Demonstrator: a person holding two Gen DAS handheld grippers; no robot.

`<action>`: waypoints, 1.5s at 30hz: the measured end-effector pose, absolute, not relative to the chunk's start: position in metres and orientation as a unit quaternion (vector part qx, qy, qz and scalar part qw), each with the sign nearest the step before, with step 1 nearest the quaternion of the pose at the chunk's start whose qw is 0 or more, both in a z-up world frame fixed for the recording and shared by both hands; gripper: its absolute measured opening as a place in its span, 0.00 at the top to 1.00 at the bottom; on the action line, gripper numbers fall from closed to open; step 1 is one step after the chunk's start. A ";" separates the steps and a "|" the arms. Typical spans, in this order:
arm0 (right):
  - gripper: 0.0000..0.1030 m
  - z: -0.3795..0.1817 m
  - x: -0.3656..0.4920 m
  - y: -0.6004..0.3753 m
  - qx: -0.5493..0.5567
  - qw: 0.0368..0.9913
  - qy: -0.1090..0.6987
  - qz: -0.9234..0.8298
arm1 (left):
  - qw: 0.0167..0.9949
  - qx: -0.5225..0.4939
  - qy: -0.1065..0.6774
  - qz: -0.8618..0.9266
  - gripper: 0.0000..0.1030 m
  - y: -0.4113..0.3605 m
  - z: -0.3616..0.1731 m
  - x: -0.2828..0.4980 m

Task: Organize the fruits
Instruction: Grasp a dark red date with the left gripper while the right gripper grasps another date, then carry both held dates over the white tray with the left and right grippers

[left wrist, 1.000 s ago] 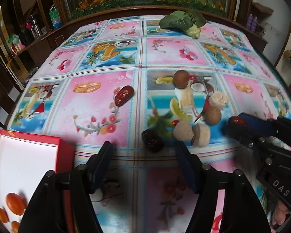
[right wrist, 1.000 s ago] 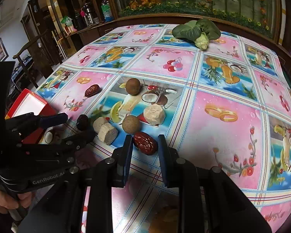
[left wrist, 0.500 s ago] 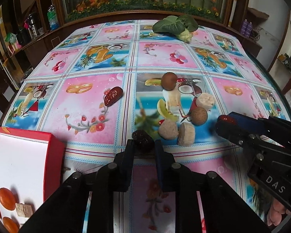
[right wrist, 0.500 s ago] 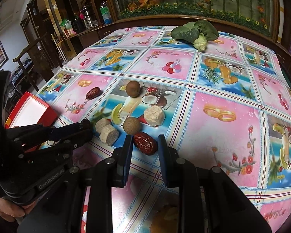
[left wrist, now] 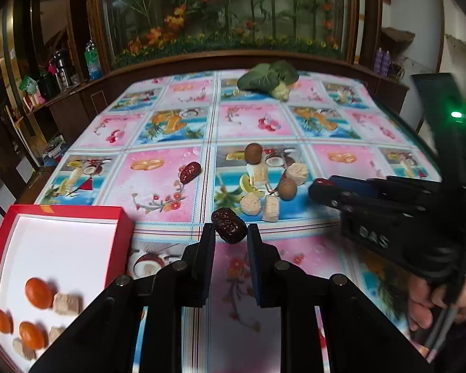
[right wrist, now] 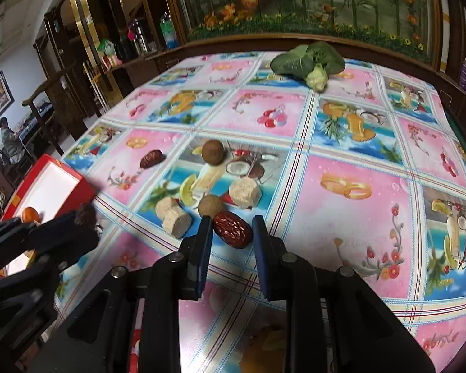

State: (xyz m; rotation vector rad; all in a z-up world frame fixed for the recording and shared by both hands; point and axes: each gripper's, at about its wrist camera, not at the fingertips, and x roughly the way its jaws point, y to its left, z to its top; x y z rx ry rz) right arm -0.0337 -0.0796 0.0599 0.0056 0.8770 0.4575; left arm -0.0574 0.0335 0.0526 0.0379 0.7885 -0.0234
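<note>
My left gripper (left wrist: 230, 233) is shut on a dark wrinkled date (left wrist: 228, 225) and holds it above the tablecloth, right of the red box (left wrist: 121, 217). The box's white floor carries orange fruits (left wrist: 38, 292) and beige pieces (left wrist: 66, 304). My right gripper (right wrist: 232, 227) is shut on a red date (right wrist: 233, 229); in the left wrist view it reaches in from the right (left wrist: 323, 188). On the cloth lie another date (left wrist: 189, 171), two brown round fruits (left wrist: 253, 153) (left wrist: 287, 188) and beige blocks (left wrist: 296, 172) (left wrist: 250, 204).
A green leafy vegetable (left wrist: 270, 77) lies at the table's far edge. The patterned tablecloth (right wrist: 357, 217) covers the table, with a wooden ledge and planter behind. A person's hand (left wrist: 428, 298) grips the right tool. The left gripper (right wrist: 80, 217) shows at lower left in the right wrist view.
My left gripper went from open around the dark date to shut on it, then lifted it off the cloth. The right gripper kept its red date and rose slightly.
</note>
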 end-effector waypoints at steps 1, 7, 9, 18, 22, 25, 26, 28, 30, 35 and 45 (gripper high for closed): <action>0.73 0.062 -0.035 -0.081 0.005 0.882 0.417 0.221 | 0.925 0.015 0.379 -0.012 0.81 0.035 0.055 -0.062; 0.73 0.075 -0.043 -0.085 0.032 0.894 0.382 0.234 | 0.937 -0.003 0.349 -0.005 0.81 0.051 0.076 -0.093; 0.73 0.078 -0.045 -0.086 0.053 0.891 0.378 0.246 | 0.941 -0.005 0.338 0.001 0.81 0.059 0.084 -0.104; 0.73 0.094 -0.074 -0.041 0.099 0.882 0.351 0.299 | 0.949 -0.015 0.310 0.051 0.81 0.106 0.098 -0.140; 0.73 0.097 -0.092 0.004 0.098 0.870 0.343 0.340 | 0.949 -0.026 0.303 0.078 0.81 0.131 0.100 -0.152; 0.73 0.096 -0.104 0.037 0.084 0.859 0.347 0.368 | 0.948 -0.033 0.299 0.103 0.81 0.152 0.099 -0.161; 0.73 0.095 -0.108 0.048 0.077 0.856 0.348 0.375 | 0.948 -0.036 0.299 0.107 0.81 0.158 0.098 -0.163; 0.73 0.094 -0.117 0.068 0.063 0.849 0.350 0.391 | 0.945 -0.043 0.301 0.118 0.81 0.170 0.095 -0.166; 0.73 0.093 -0.126 0.085 0.050 0.843 0.352 0.403 | 0.943 -0.049 0.303 0.126 0.81 0.178 0.092 -0.168; 0.72 0.087 -0.141 0.110 0.024 0.835 0.354 0.422 | 0.939 -0.063 0.310 0.139 0.81 0.198 0.081 -0.173; 0.72 0.075 -0.157 0.131 -0.029 0.810 0.372 0.453 | 0.929 -0.073 0.327 0.156 0.81 0.218 0.062 -0.174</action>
